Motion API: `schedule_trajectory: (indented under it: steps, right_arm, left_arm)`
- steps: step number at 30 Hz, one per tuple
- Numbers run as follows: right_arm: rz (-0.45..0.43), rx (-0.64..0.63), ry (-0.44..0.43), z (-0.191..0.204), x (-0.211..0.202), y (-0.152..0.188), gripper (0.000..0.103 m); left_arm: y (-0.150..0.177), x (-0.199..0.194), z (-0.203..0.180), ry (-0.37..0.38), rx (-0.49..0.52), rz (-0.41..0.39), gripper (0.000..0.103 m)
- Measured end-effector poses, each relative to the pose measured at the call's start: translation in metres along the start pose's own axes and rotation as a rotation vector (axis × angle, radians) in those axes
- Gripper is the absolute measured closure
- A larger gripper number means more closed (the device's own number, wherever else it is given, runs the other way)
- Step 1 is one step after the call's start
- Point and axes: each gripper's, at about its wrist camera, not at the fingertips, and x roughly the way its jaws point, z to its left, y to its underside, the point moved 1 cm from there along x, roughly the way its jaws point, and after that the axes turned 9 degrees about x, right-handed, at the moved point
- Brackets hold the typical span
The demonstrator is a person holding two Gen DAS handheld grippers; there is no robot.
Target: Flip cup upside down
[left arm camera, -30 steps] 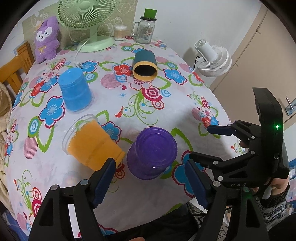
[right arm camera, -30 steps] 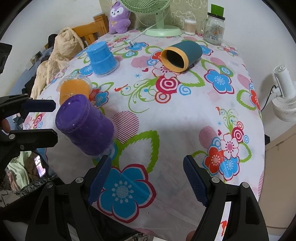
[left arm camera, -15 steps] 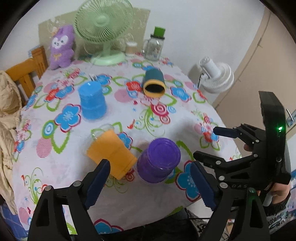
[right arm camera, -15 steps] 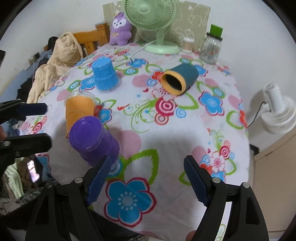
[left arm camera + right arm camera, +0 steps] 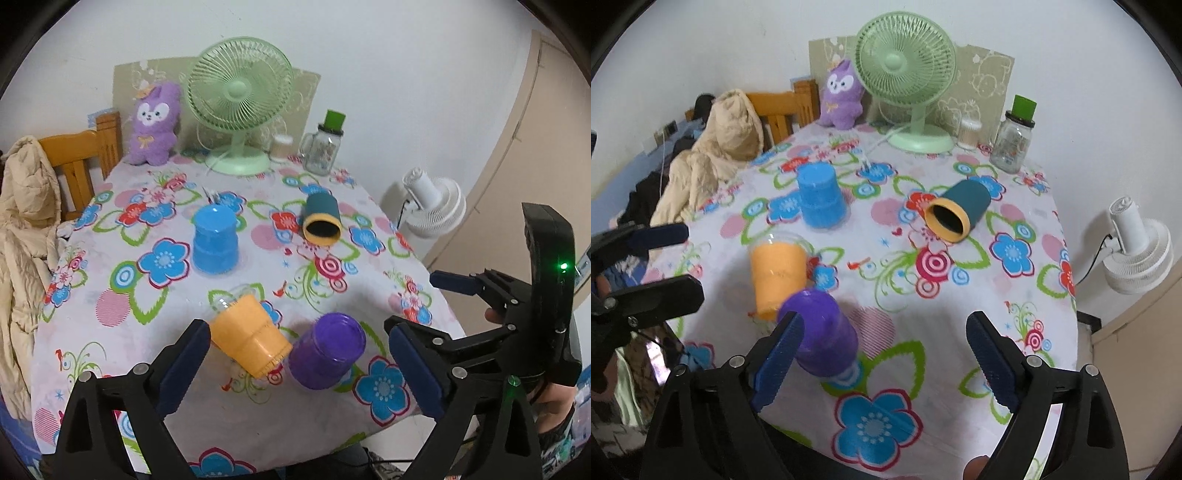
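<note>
A purple cup (image 5: 327, 354) stands upside down near the table's front edge, also in the right wrist view (image 5: 823, 336). An orange cup (image 5: 247, 338) stands upside down beside it, on its left (image 5: 777, 273). A blue cup (image 5: 215, 243) stands upside down further back (image 5: 820, 199). A teal cup with a yellow rim (image 5: 321, 219) lies on its side, mouth toward me (image 5: 956, 210). My left gripper (image 5: 299, 373) is open and empty, back from the orange and purple cups. My right gripper (image 5: 882, 365) is open and empty; it also shows in the left wrist view (image 5: 432, 302).
A green desk fan (image 5: 240, 107), a purple plush toy (image 5: 153, 123), a glass jar with a green lid (image 5: 327, 147) and a small white container (image 5: 281, 147) stand along the table's back edge. A wooden chair with a beige coat (image 5: 26, 221) is at left. A white fan (image 5: 432, 203) is at right.
Both grippers have pulled back and risen from the table, so the cups look smaller and further away. Both stay open. The cups have not moved.
</note>
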Motion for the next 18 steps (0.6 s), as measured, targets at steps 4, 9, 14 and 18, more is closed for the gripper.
schedule_trajectory:
  steps: [4, 9, 14, 18]
  right_arm:
    - [-0.038, 0.04, -0.007, 0.002, -0.006, -0.008, 0.011]
    - [-0.088, 0.056, 0.011, 0.009, -0.015, -0.016, 0.005]
    - [-0.129, 0.04, 0.069, 0.016, -0.018, -0.02, 0.003]
    - [-0.123, 0.034, 0.069, 0.02, -0.015, -0.02, 0.002]
  left_arm:
    - [-0.001, -0.008, 0.007, -0.041, -0.005, -0.05, 0.001]
    - [0.0, -0.015, 0.013, -0.086, -0.009, -0.102, 0.0]
    - [0.001, -0.013, 0.019, -0.095, -0.028, -0.108, 0.0]
    - [0.002, -0.013, 0.025, -0.097, -0.043, -0.12, 0.0]
